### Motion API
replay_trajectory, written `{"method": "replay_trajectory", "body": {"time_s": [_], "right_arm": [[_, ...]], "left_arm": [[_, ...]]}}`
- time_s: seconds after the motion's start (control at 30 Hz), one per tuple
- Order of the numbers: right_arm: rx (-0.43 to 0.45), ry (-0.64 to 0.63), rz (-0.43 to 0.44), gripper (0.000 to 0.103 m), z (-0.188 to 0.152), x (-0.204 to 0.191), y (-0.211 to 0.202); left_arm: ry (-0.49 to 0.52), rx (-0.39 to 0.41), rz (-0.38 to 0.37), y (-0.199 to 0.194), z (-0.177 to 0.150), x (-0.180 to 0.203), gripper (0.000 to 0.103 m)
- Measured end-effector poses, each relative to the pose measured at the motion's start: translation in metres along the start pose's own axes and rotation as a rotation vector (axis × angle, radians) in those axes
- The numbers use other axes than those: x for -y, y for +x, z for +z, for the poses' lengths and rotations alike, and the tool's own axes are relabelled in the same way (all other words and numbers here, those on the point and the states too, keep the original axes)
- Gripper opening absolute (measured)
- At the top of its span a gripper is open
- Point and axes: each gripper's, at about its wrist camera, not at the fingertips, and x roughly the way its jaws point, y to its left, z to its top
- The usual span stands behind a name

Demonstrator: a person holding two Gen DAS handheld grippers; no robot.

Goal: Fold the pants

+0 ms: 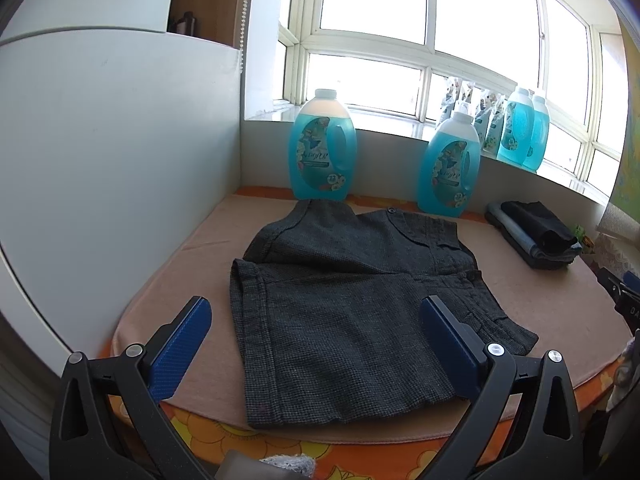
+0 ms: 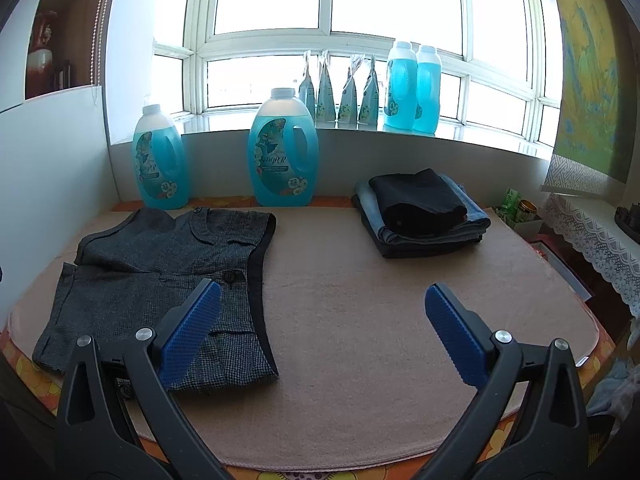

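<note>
Dark grey checked pants (image 1: 352, 304) lie flat on the pink mat (image 1: 560, 308), folded so the legs lie side by side, waistband to the right. In the right wrist view the pants (image 2: 160, 276) lie on the left half of the mat (image 2: 360, 320). My left gripper (image 1: 316, 320) is open and empty, hovering over the near part of the pants. My right gripper (image 2: 322, 306) is open and empty, above the mat just right of the waistband; its left finger overlaps the pants in view.
A stack of folded clothes (image 2: 420, 212) sits at the back right of the mat, also seen in the left wrist view (image 1: 532, 232). Two blue detergent bottles (image 1: 322, 148) (image 1: 450, 164) stand at the back. A white panel (image 1: 120, 160) walls the left side. Clutter (image 2: 520, 212) lies at right.
</note>
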Motion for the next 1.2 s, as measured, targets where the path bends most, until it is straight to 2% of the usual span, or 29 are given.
{"method": "replay_trajectory", "body": {"time_s": [1.2], "right_arm": [[0.010, 0.003, -0.005, 0.103, 0.0045, -0.0010, -0.0046]], "left_arm": [[-0.007, -0.008, -0.011, 0.0022, 0.0007, -0.0039, 0.103]]}}
